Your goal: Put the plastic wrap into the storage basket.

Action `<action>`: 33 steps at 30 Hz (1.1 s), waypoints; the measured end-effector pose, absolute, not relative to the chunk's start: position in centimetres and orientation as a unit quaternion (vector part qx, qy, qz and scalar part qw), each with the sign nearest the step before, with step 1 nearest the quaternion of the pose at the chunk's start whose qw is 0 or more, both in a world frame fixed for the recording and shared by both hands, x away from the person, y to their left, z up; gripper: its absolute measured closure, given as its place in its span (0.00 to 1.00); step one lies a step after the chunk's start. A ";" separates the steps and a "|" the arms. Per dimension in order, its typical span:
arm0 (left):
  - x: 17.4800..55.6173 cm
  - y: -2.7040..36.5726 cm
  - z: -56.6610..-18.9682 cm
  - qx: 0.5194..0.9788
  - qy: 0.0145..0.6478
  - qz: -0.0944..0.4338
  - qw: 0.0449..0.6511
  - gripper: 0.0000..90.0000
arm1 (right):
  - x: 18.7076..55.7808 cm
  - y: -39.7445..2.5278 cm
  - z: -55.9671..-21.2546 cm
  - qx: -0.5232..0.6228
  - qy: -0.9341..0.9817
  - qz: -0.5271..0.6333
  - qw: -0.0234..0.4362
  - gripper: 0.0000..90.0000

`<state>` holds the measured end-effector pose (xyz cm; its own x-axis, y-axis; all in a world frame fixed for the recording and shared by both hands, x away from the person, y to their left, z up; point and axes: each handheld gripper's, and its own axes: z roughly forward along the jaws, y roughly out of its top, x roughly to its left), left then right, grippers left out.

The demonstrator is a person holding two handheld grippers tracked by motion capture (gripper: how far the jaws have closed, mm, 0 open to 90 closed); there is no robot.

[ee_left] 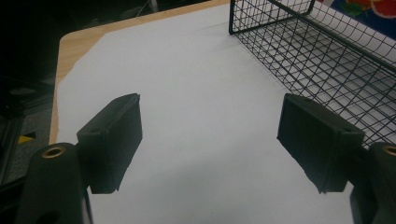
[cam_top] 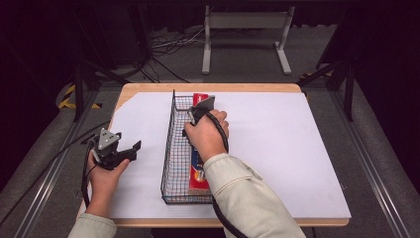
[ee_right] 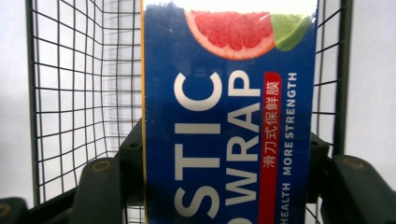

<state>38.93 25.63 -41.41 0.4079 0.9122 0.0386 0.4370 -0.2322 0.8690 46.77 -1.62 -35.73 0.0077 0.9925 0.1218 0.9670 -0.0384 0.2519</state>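
Worktop [cam_top: 277, 148]: wooden top covered by a white sheet, its bare edge showing at the far side.
Wire basket [cam_top: 171, 148]: long, black, lying lengthwise on the sheet left of centre.
Plastic wrap box [cam_top: 197, 171]: long blue and red carton lying inside the wire basket along its right wall; the right gripper view shows the print "WRAP", "MORE STRENGTH" and a cut grapefruit.
Right claw [cam_top: 194, 119]: down inside the basket over the box's far half; in the right gripper view its jaws sit against both long sides of the box, clamped on it.
Left claw [cam_top: 132, 151]: held over bare sheet just left of the basket, jaws spread wide with nothing between them.
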 end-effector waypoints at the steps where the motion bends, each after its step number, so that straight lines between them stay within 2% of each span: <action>1: 38.9 25.6 -41.4 0.730 0.462 0.288 0.413 0.25 | 46.8 -1.6 -35.9 0.709 0.691 0.132 0.047 0.44; 33: 39.0 25.6 -41.5 0.732 0.461 0.289 0.410 0.25 | 47.2 -0.1 -38.7 0.707 0.699 0.084 0.061 0.44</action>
<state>38.97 25.60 -41.47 0.4075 0.9122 0.0439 0.4385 -0.2376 0.8668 47.19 -0.15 -38.67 0.0080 0.9994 0.0338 0.9790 -0.0147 0.2031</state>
